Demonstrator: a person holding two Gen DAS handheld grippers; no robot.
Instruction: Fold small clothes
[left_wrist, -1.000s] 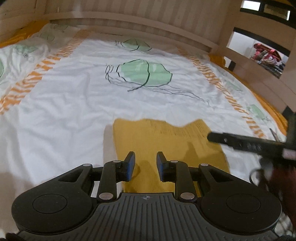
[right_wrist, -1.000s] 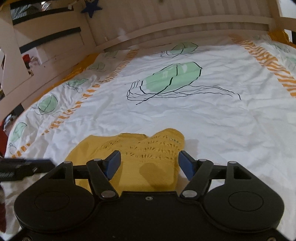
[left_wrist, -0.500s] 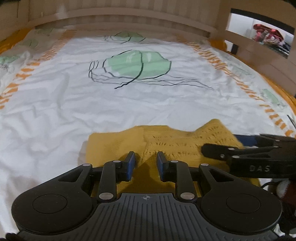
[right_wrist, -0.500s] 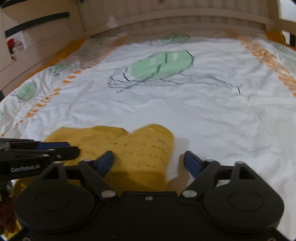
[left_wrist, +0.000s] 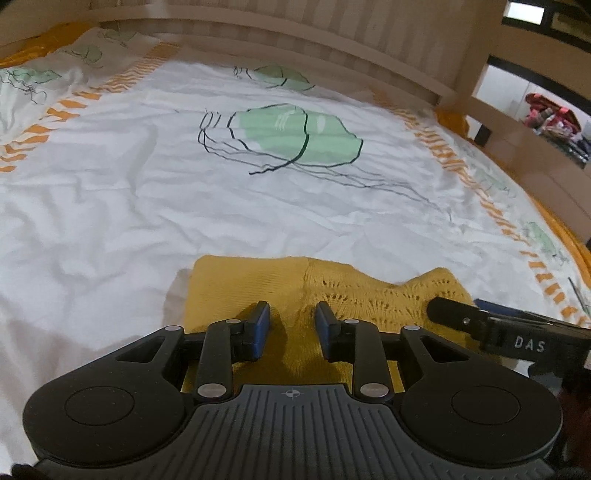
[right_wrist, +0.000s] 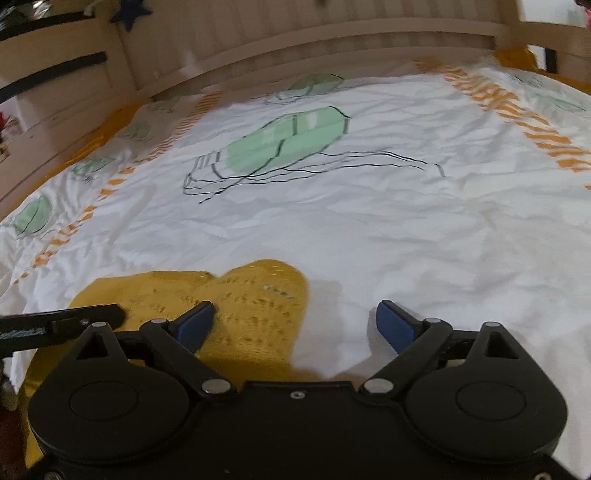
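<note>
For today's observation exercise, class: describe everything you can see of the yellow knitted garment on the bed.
The yellow knitted garment is small and mustard-coloured, plain knit on one side and open lacy stitching on the other, with a rounded lobe at its far edge. It lies flat and limp on the white printed bedspread, near the cameras. The left gripper hangs over its middle, jaws narrowly apart and opening, pinching no cloth. The right gripper straddles its right edge, jaws wide and opening.
</note>
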